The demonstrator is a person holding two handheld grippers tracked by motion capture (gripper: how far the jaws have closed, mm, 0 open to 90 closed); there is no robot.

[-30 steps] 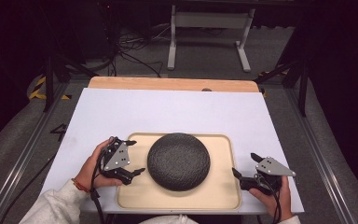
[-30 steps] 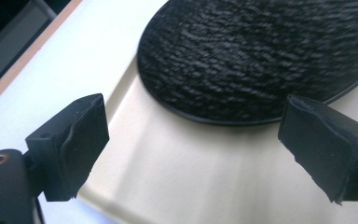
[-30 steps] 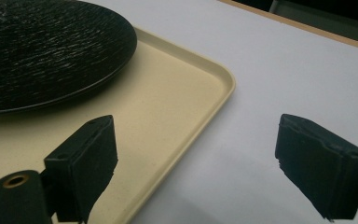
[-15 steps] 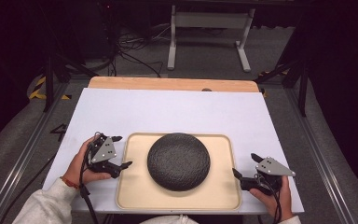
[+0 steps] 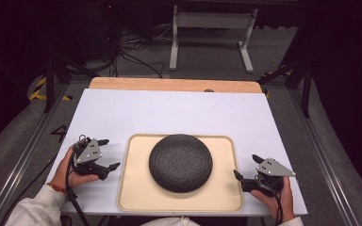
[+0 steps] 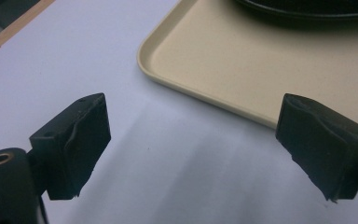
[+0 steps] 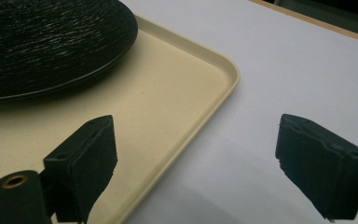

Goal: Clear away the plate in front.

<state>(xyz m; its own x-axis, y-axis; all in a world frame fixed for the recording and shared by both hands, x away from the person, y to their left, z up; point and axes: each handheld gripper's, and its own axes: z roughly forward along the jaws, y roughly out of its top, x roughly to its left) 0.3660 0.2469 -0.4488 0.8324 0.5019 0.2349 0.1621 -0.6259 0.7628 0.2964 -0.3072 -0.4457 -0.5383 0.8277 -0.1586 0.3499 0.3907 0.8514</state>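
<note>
Your table [image 5: 179,110] has a white top, with a strip of bare wood along its far edge. Directly on the white surface, at the near middle, lies a beige tray [image 5: 134,188] with rounded corners and a low raised rim. The white sheet stretches bare to the left, right and far side of the tray.

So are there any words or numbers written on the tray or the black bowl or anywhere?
None: no words, labels or numbers can be read anywhere.
The tray is plain beige.
The black bowl, lying upside down, has only a rough texture.
The left gripper and right gripper carry no readable marks.
</note>
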